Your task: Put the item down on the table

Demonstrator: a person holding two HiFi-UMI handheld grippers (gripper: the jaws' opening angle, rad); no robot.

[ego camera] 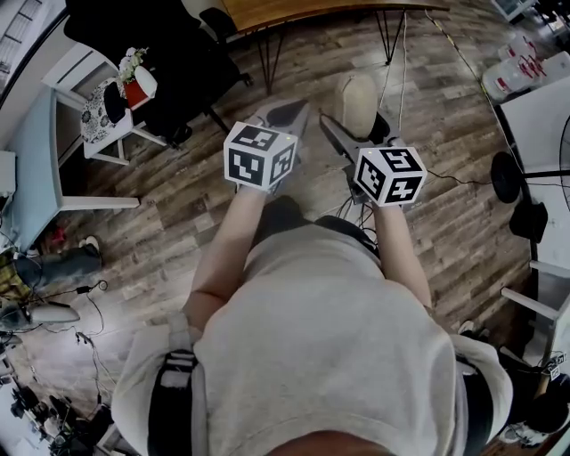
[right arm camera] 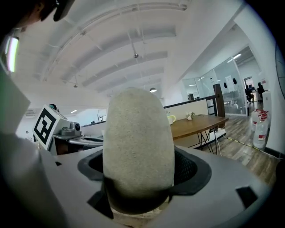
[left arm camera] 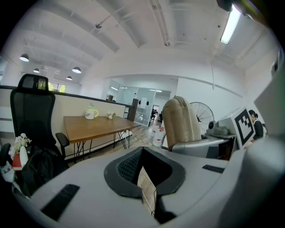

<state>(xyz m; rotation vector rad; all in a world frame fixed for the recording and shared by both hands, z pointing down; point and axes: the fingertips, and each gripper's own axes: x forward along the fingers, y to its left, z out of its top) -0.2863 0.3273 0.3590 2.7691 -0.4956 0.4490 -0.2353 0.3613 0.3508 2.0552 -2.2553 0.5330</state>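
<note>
A black mesh office chair (ego camera: 169,44) stands at eleven o'clock. Beside it, a red flowerpot (ego camera: 135,89) sits on a small white side table (ego camera: 111,147), on a wood-plank floor (ego camera: 178,214).

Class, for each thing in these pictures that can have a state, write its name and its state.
left gripper: shut, nothing held.
right gripper: shut on the beige item.
beige item: gripped at one end, held in the air over the floor, not yet on a table.
ceiling strip light: on.

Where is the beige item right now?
The beige item sits clamped in the right tongs, right of centre in the head view, above the wooden floor, short of the wooden table.
</note>
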